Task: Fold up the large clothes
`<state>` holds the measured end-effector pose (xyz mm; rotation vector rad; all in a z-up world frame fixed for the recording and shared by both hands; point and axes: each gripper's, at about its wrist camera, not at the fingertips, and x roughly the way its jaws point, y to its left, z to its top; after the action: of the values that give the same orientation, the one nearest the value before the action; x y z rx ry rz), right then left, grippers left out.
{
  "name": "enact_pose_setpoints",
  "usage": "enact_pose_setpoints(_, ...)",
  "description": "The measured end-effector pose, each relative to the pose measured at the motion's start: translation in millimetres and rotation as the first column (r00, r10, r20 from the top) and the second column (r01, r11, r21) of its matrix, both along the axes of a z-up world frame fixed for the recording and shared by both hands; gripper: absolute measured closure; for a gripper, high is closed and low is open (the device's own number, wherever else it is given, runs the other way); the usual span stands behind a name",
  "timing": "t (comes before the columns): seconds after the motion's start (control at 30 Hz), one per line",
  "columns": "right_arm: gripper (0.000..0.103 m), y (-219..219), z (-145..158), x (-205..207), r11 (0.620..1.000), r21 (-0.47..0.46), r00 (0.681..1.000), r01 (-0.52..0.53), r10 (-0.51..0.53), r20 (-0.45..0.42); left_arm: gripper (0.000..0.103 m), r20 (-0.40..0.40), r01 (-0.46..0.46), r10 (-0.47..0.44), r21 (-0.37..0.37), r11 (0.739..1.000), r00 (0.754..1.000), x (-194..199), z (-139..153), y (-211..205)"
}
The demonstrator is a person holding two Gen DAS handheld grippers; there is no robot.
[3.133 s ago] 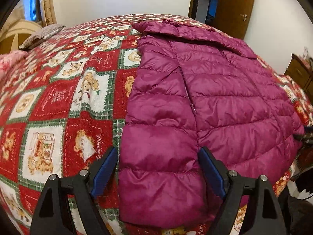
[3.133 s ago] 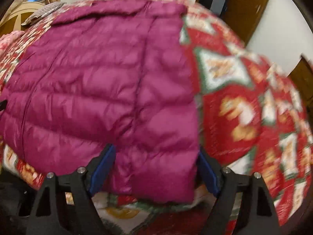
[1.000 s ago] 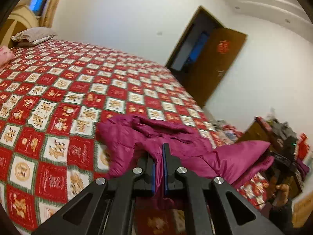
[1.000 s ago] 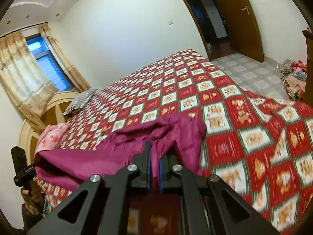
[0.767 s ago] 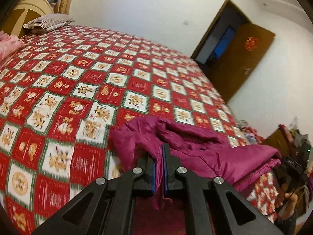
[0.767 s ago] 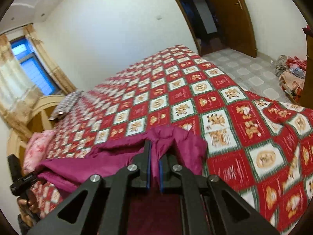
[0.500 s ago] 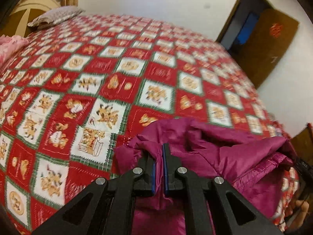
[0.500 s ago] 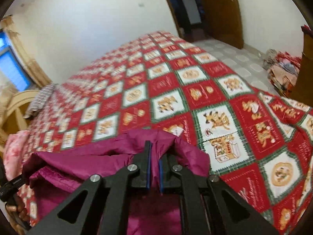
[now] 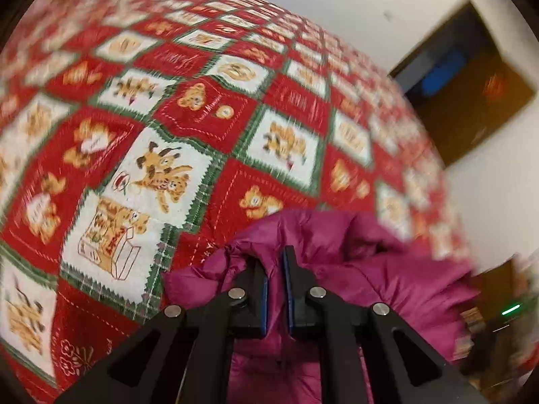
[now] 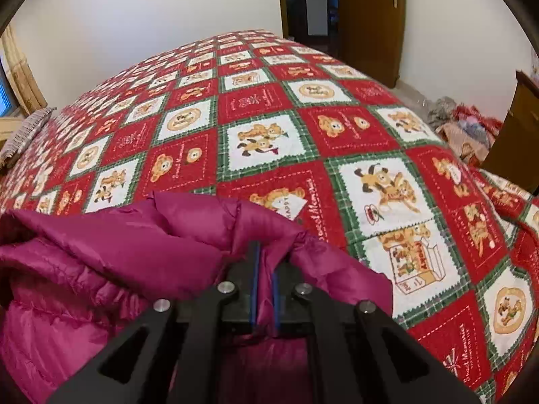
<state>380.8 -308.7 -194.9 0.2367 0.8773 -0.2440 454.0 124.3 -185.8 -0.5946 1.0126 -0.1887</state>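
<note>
Fabric of a magenta quilted puffer jacket [image 10: 111, 256] fills the lower part of both wrist views, bunched in soft folds on a bed spread with a red, white and green patchwork quilt printed with teddy bears and dogs [image 10: 269, 141]. The right gripper [image 10: 264, 279], black with blue-lined pads, has its jaws pressed nearly together on a fold of the jacket: a narrow strip of magenta cloth stands between the two pads and the padded material swells out on either side of the fingertips. From that pinch the jacket spreads away to the left of the right view, where its shiny surface lies in ridges and a gathered seam. The left gripper [image 9: 276, 282], of the same black and blue build, likewise pinches a fold of the jacket [image 9: 370, 269], with a slim band of cloth showing between the pads and the rest heaped to the right of the jaws; this gripper's jaws have just been easing apart slightly, yet the cloth between them remains nipped. The left view is smeared by motion, so the quilt squares [image 9: 161, 175] read clearly only near the middle. Both grippers point down toward the bed, and the gripped folds lie close to the quilt, with bare quilt stretching beyond them. Beyond the bed stand a white wall [image 10: 134, 17] and a brown wooden door [image 10: 370, 17], and a striped pillow [image 10: 23, 131] lies at the far left edge.
</note>
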Motion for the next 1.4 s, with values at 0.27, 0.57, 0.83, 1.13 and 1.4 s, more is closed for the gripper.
enact_pose_setpoints(0.27,0.073,-11,24,-17,0.995,0.092,0.995,-0.040,0.031,0.095,0.028,0.161,-0.186,0.193,-0.059,0.981,0.968,-20,73,76)
enact_pose_setpoints(0.57,0.024,11,121,-81,0.991,-0.054,0.933,-0.120,0.132,0.336,0.021,0.274,-0.018,-0.113,0.435,0.900,0.955,-33,96,-38)
enact_pose_setpoints(0.83,0.061,81,74,27,0.941,-0.177,0.951,-0.287,0.302,0.063,0.021,0.201,0.031,-0.224,0.675,0.737,0.954,21,53,-132)
enact_pose_setpoints(1.13,0.061,77,4,21,0.954,-0.086,0.956,-0.289,0.292,0.029,0.020,0.130,0.012,-0.114,0.606,0.795,0.985,34,-13,-103)
enact_pose_setpoints(1.4,0.061,70,-5,18,0.958,-0.008,0.955,-0.287,0.286,0.082,0.008,0.151,-0.040,-0.045,0.514,0.857,0.988,32,-34,-92)
